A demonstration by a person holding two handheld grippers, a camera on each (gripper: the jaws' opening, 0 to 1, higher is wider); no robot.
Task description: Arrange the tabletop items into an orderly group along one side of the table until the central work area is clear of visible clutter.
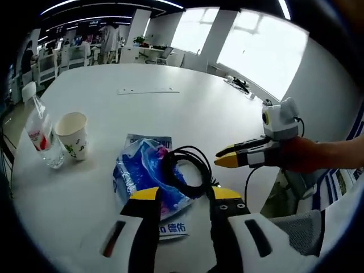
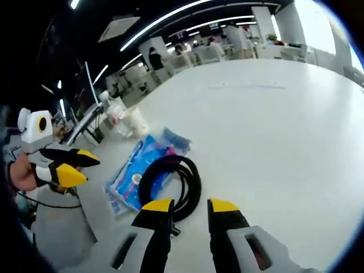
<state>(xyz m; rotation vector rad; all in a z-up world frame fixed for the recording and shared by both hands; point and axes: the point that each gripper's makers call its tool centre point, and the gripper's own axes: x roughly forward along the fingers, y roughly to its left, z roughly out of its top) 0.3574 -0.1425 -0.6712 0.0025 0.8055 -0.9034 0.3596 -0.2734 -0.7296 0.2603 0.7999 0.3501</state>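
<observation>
A black cable coil (image 1: 185, 170) lies partly on a blue plastic packet (image 1: 142, 170) on the white table (image 1: 170, 114). My left gripper (image 1: 186, 194) is open, its yellow-tipped jaws just short of the coil and packet. My right gripper (image 1: 226, 157) comes in from the right, beside the coil. In the right gripper view my right gripper (image 2: 190, 206) is open and holds nothing, with the cable coil (image 2: 170, 182) and blue packet (image 2: 133, 170) just ahead. My left gripper (image 2: 77, 166) hovers at the left there. A paper cup (image 1: 74, 135) and water bottle (image 1: 40, 131) stand at the table's left.
A thin pale strip (image 1: 148, 91) lies flat far across the table. The cup (image 2: 135, 121) and bottle (image 2: 114, 111) stand close together near the table edge. A person's hand (image 1: 307, 153) holds the right gripper. Office desks and chairs stand beyond the table.
</observation>
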